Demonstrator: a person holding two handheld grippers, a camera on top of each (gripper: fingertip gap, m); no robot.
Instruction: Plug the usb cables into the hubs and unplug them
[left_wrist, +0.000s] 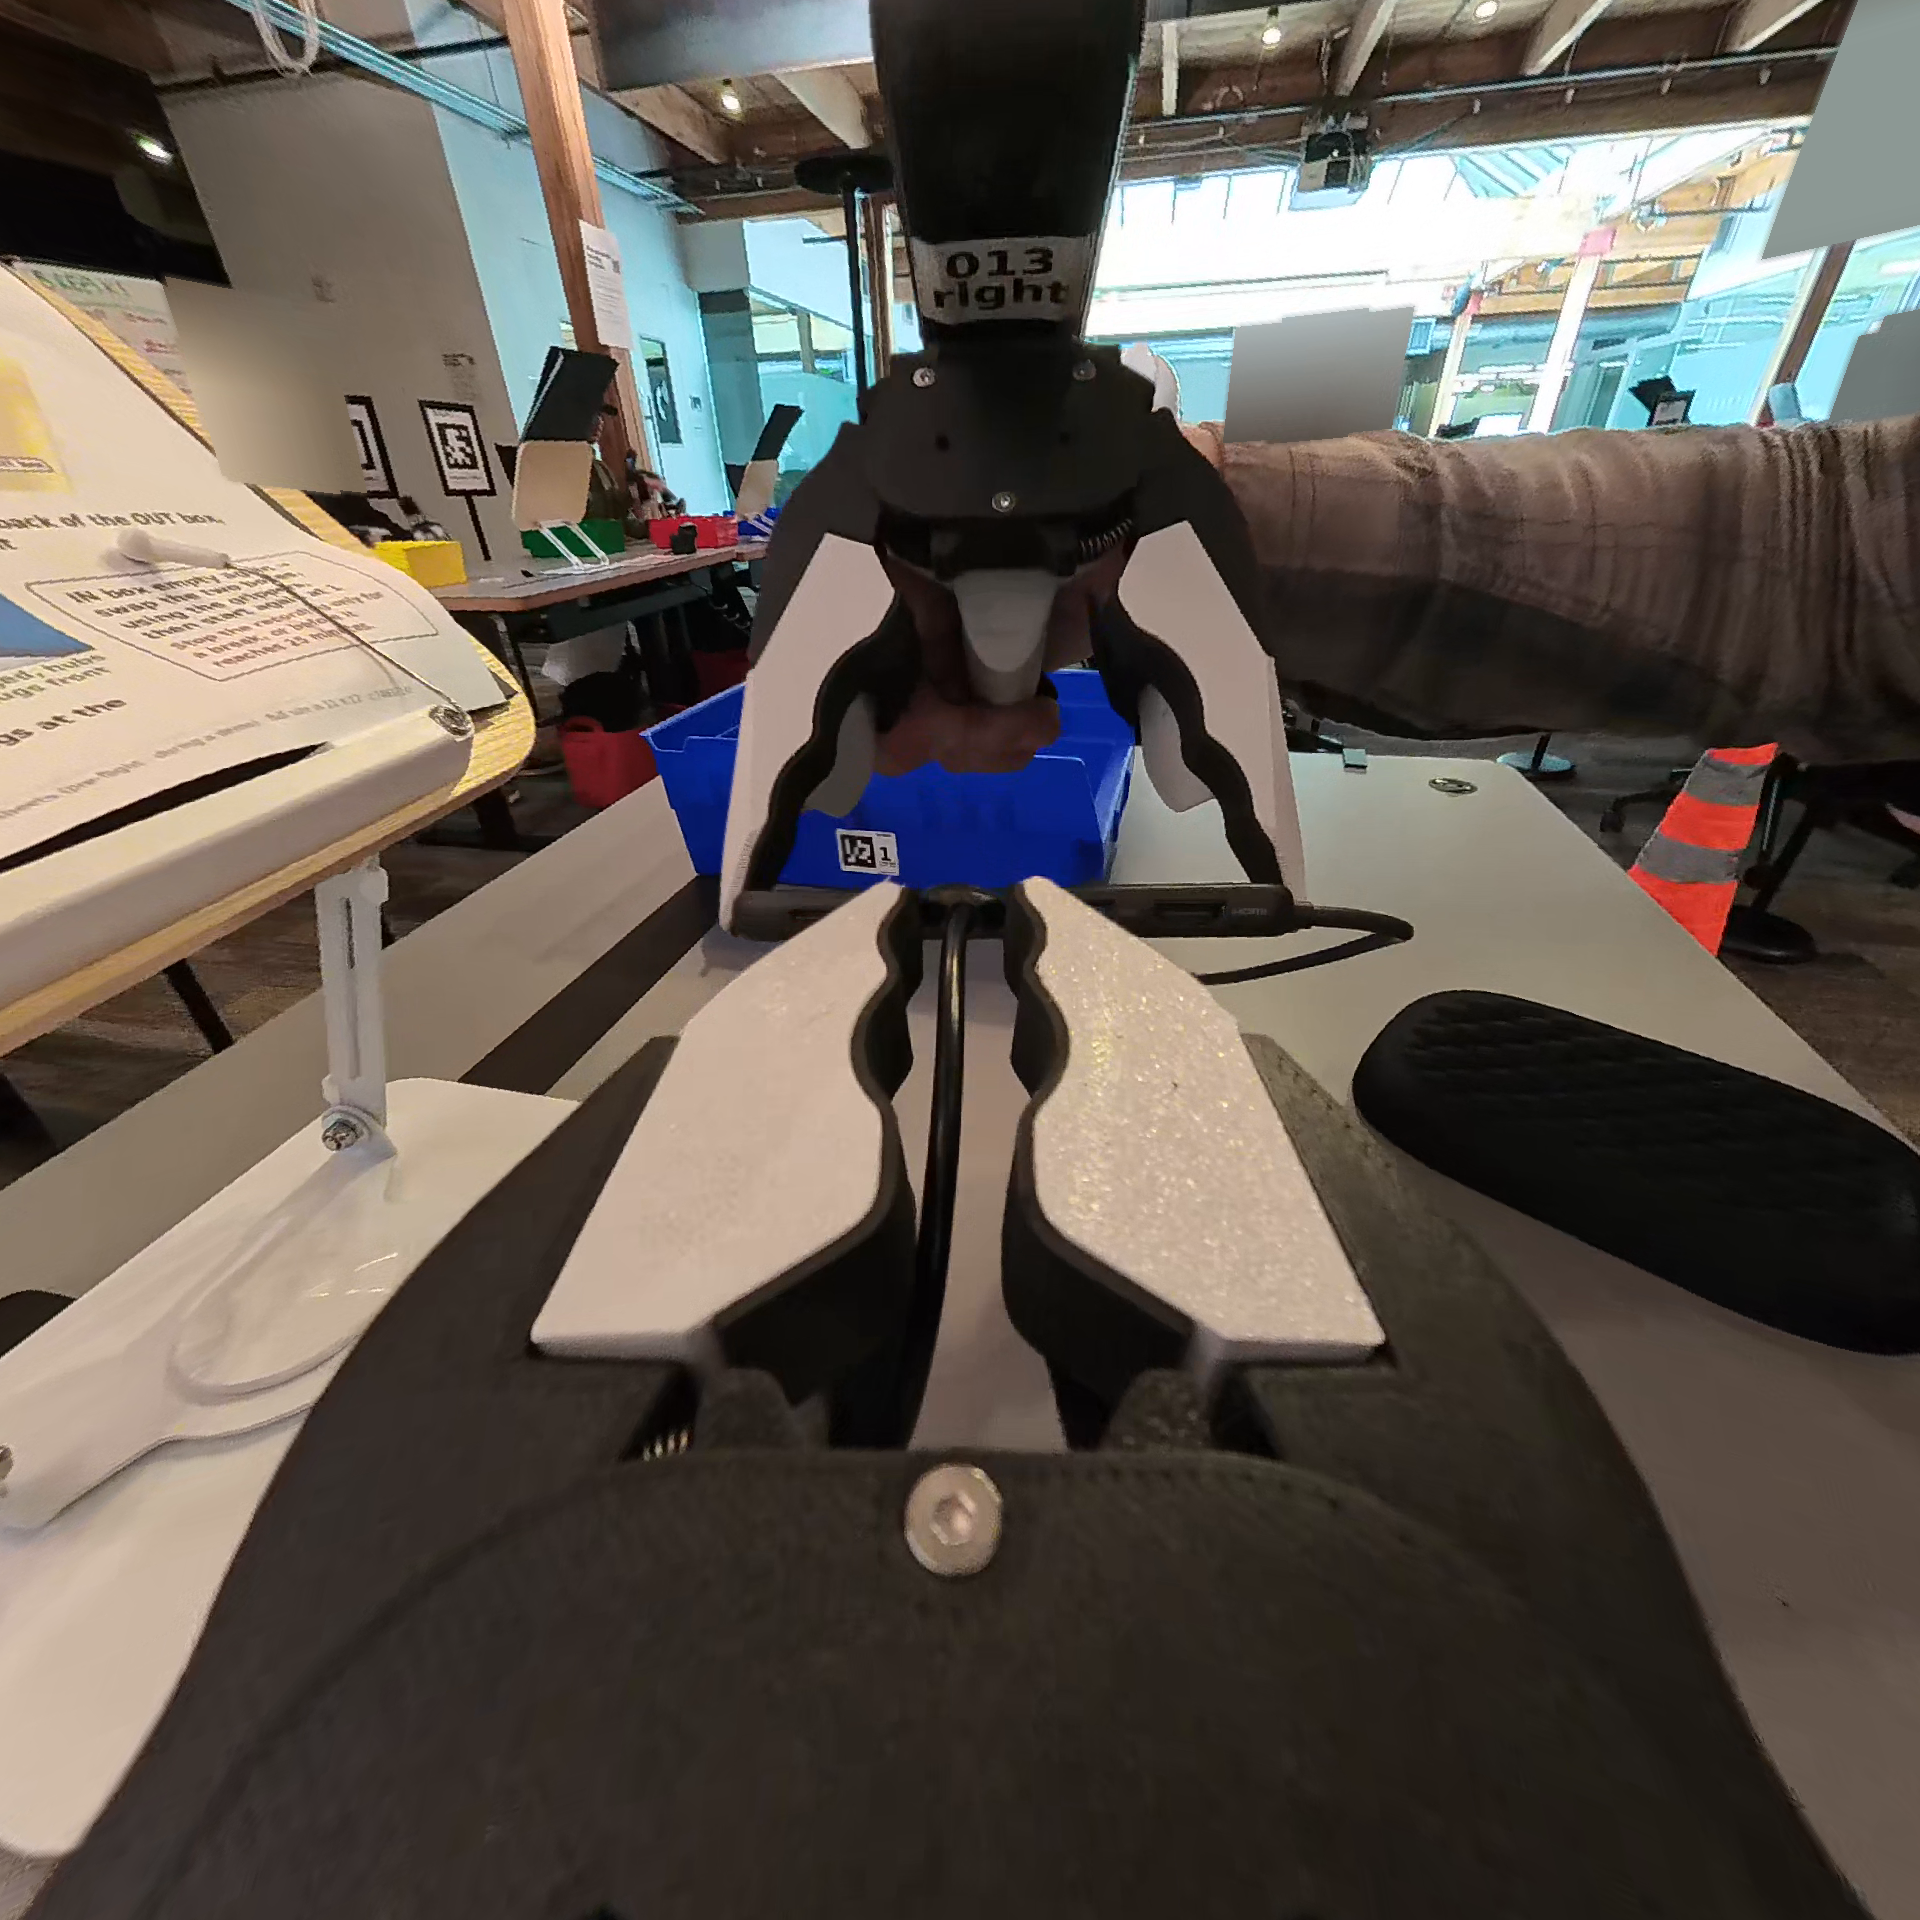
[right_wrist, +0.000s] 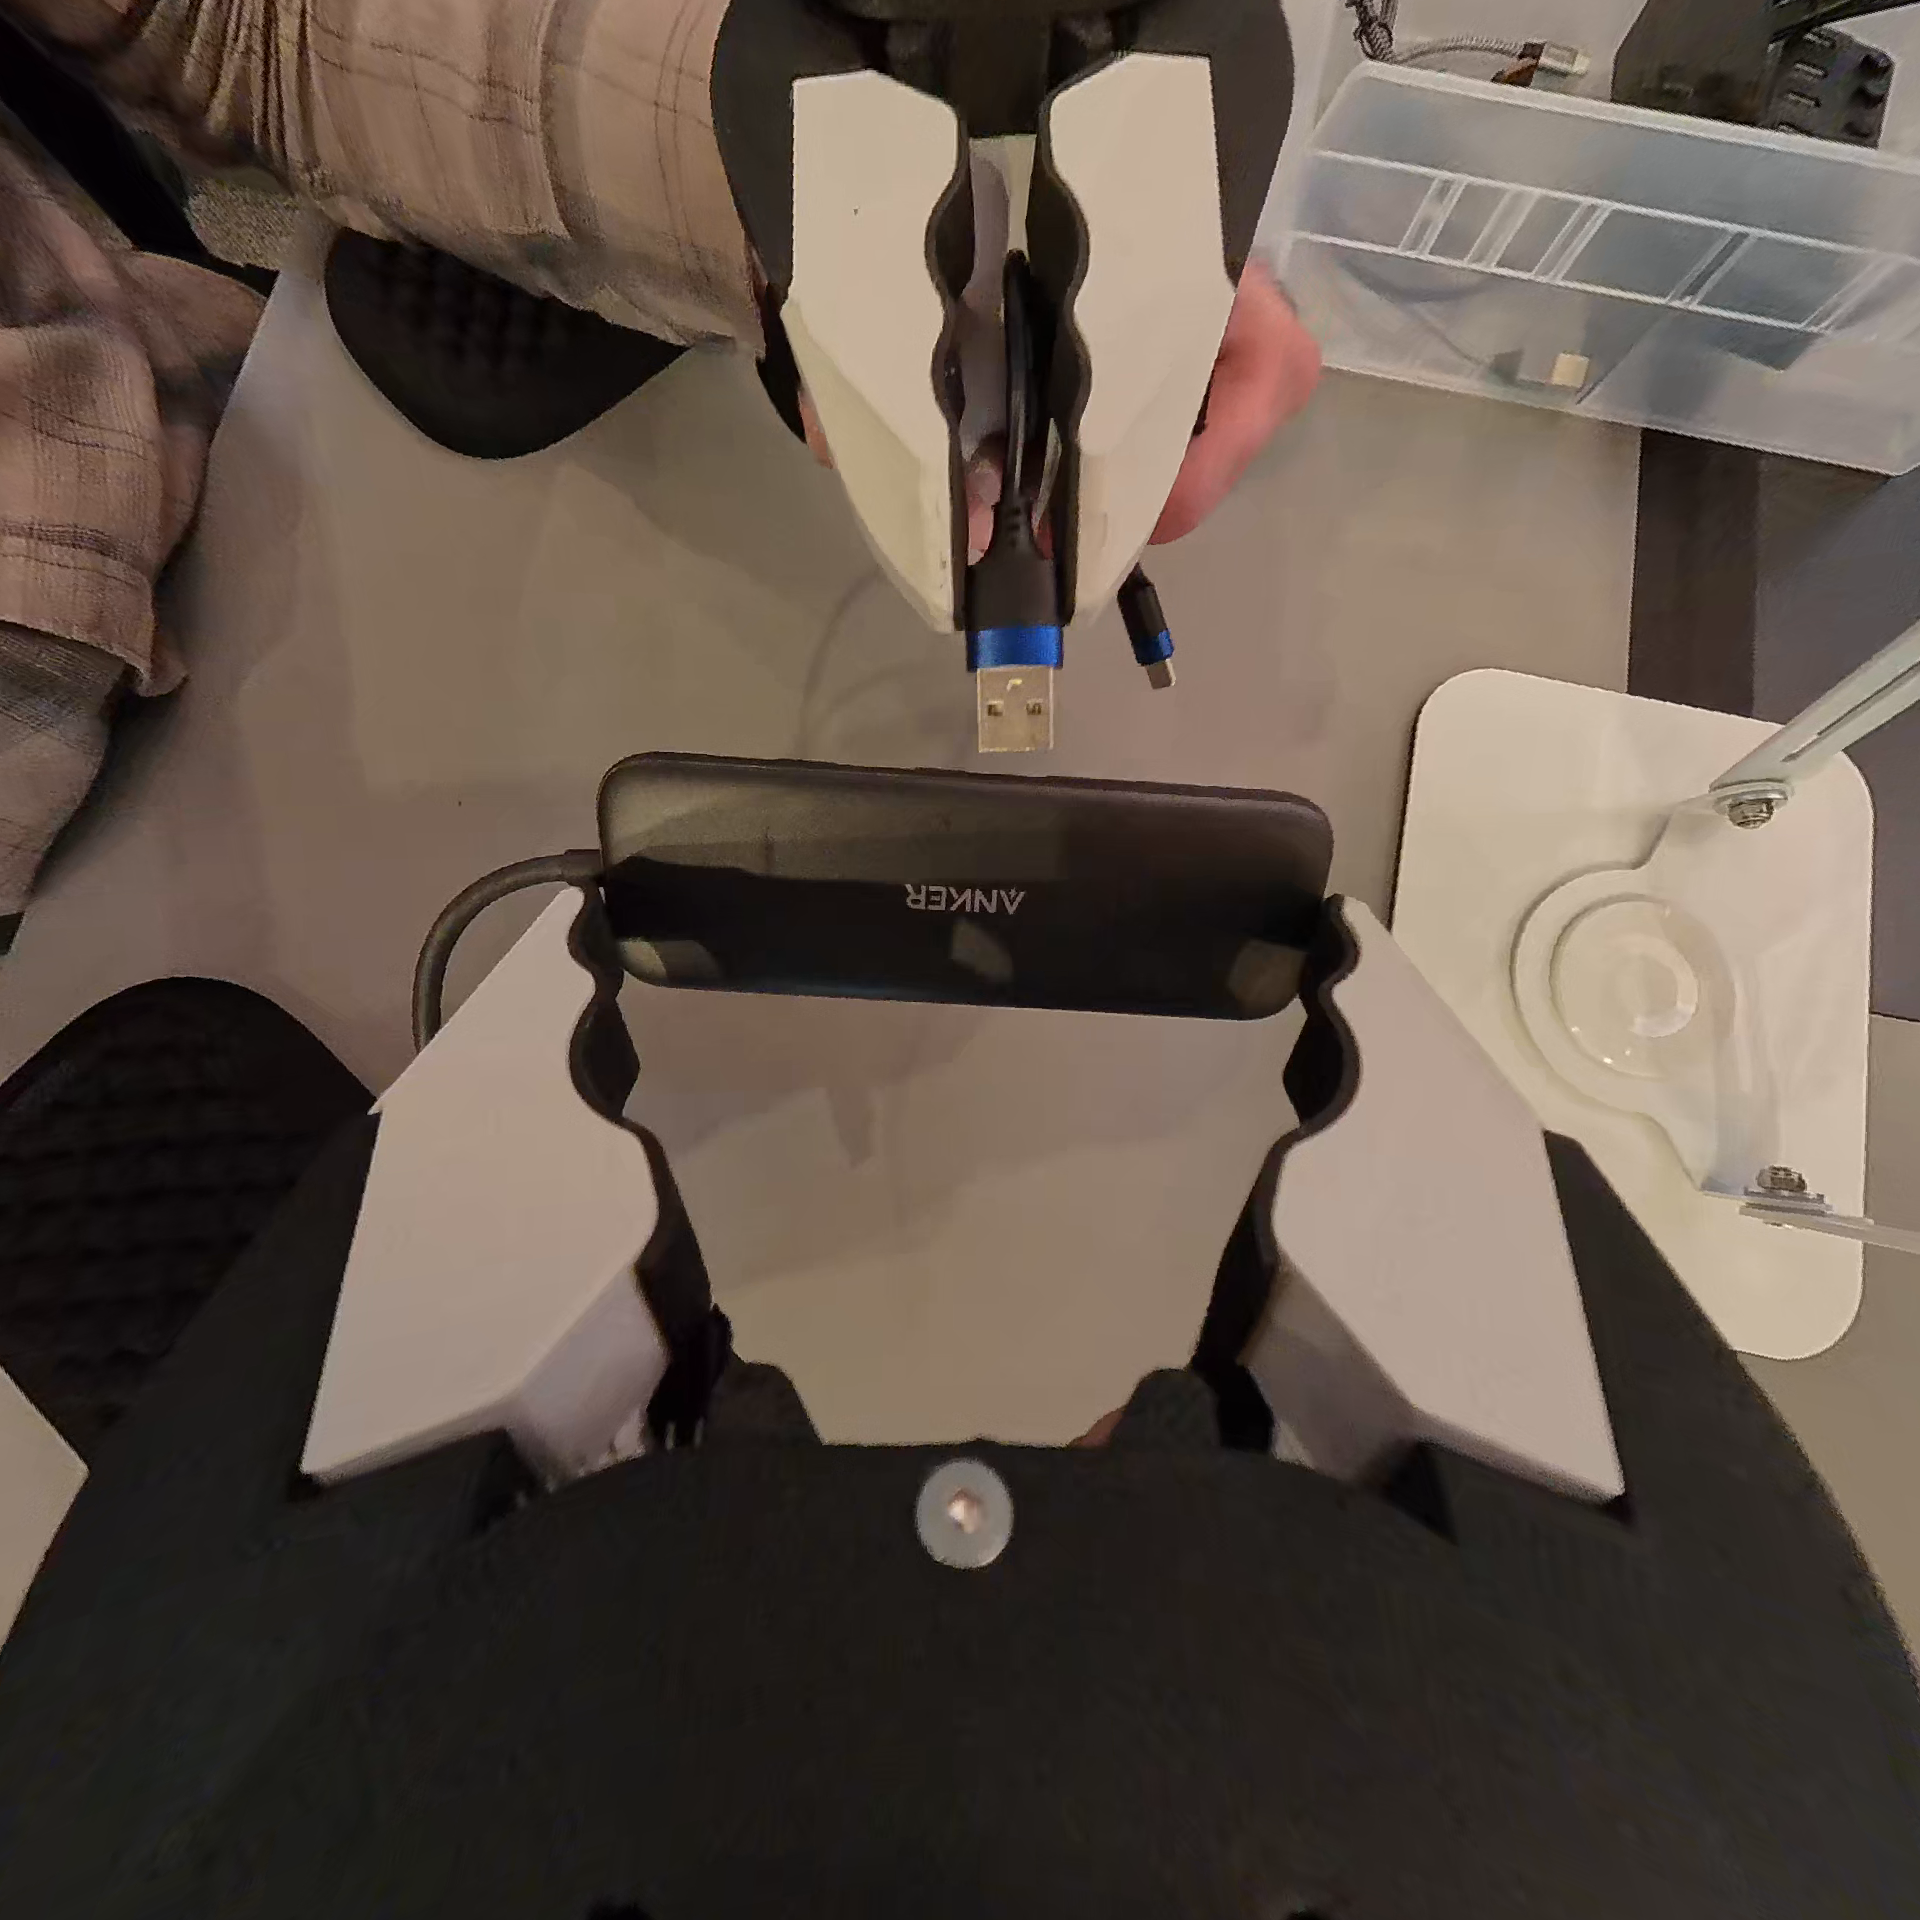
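Table: pale grey top (right_wrist: 436, 644), carries everything below.
Document stand: white base plate (right_wrist: 1621, 1039) at one side of the table; in the left wrist view its sloped board holds printed sheets (left_wrist: 208, 623).
Clear bin: transparent compartmented box (right_wrist: 1621, 270) at the far corner in the right wrist view, small parts inside, too dim to tell what.
Blue bin: blue plastic tray (left_wrist: 935, 810) behind the hub in the left wrist view, a small tag on its front wall.
Black pads: two dark textured oval pads; one (left_wrist: 1652, 1153) beside the left gripper, another (right_wrist: 135, 1174) near the right gripper.
Right gripper: (right_wrist: 961, 935) spread wide, each fingertip pressed on one short end of the hub, so it grips the hub lengthwise.
Left gripper: (left_wrist: 961, 914) nearly closed, pinching the black body of the USB plug; cable runs back between the fingers.
Hub: flat dark slab (right_wrist: 966, 894) lying on the table, its own dark lead (right_wrist: 457, 925) curving off one end.
USB cable: black cord (left_wrist: 951, 1091); blue-collared USB-A plug (right_wrist: 1016, 686) with bare metal tip just short of the hub's long edge, not inserted.
Cable's other end: small blue-collared connector (right_wrist: 1153, 644) hanging loose beside the left gripper.
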